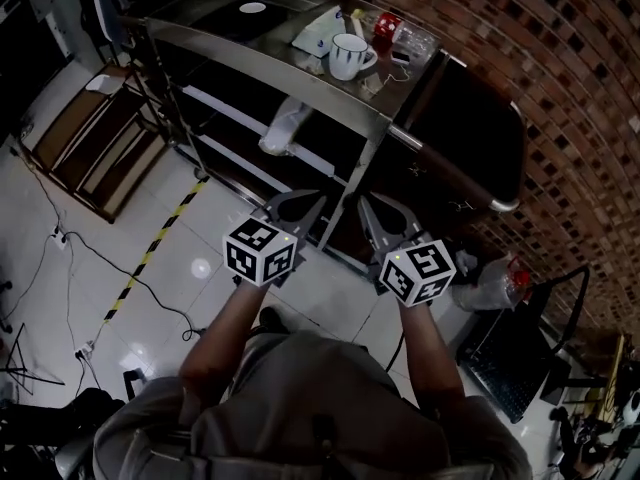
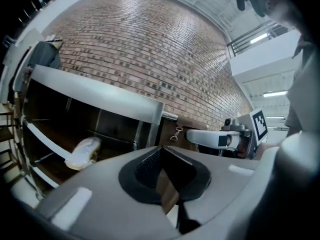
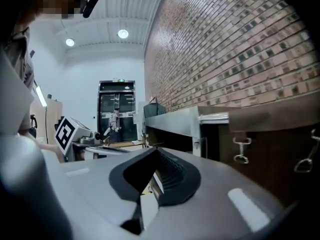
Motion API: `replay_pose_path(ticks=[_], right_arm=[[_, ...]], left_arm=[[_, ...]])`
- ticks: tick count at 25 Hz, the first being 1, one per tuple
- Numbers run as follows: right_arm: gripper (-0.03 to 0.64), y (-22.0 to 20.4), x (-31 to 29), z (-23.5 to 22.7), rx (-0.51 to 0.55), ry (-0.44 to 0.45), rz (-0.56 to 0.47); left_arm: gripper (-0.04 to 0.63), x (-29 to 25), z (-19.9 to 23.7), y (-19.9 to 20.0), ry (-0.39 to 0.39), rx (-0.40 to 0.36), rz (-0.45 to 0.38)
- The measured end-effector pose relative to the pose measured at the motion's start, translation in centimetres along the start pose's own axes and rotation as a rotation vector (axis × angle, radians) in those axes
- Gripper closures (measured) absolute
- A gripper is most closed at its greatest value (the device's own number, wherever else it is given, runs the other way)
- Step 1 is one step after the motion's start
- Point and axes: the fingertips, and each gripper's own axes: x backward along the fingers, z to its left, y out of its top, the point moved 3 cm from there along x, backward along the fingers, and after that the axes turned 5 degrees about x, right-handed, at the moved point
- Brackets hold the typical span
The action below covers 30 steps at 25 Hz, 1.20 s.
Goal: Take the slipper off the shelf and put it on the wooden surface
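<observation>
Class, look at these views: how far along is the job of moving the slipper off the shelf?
Done: nothing yet. The slipper lies on a lower level of the metal shelf.
In hand: nothing. The left gripper and right gripper are both shut and empty, short of the shelf.
Left: open a gripper, grasp the slipper, lift it out and set it down.

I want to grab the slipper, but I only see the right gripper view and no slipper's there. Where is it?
Observer: The slipper lies on a shelf under the metal rack top, ahead and left of the left gripper.
Operator: Anything on top of the rack?
Observer: Yes, a white mug stands there.
Operator: Is the left gripper holding something?
Observer: No, its fingers are shut with nothing between them.
</observation>
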Motion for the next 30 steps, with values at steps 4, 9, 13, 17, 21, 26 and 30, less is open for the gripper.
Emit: replay_pose_path(ticks=[4, 9, 13, 17, 21, 26, 30], right_arm=[[0.617, 0.2, -5.9, 3.0, 0.004, 0.028, 0.015], [0.617, 0.2, -12.0, 6.2, 0.008, 0.094, 0.045], [0.617, 0.1, -15.8, 7.4, -0.002, 0.131, 0.054], [0.617, -0.6, -19.1, 7.6, -0.021, 0.142, 0.06], [0.617, -1.4, -22.5, 6.8, -0.048, 0.119, 0.064], [0.617, -2.2, -26.7, 4.6, -0.075, 0.051, 0.074], [0.588, -3.3, -28.4, 2.1, -0.122, -0.04, 0.11]], left_arm=[[0.592, 3.9, 5.2, 0.8, 0.038, 0.013, -0.005], [0.592, 8.0, 11.0, 1.5, 0.115, 0.042, -0.024], [0.592, 10.0, 14.6, 2.2, 0.164, 0.056, -0.041], [0.592, 10.7, 17.3, 2.5, 0.187, 0.068, -0.044], [0.592, 9.9, 20.2, 3.0, 0.175, 0.067, -0.025], [0.592, 7.2, 24.3, 4.0, 0.117, 0.052, 0.023], [0.592, 4.8, 26.6, 4.6, 0.061, 0.046, 0.08]])
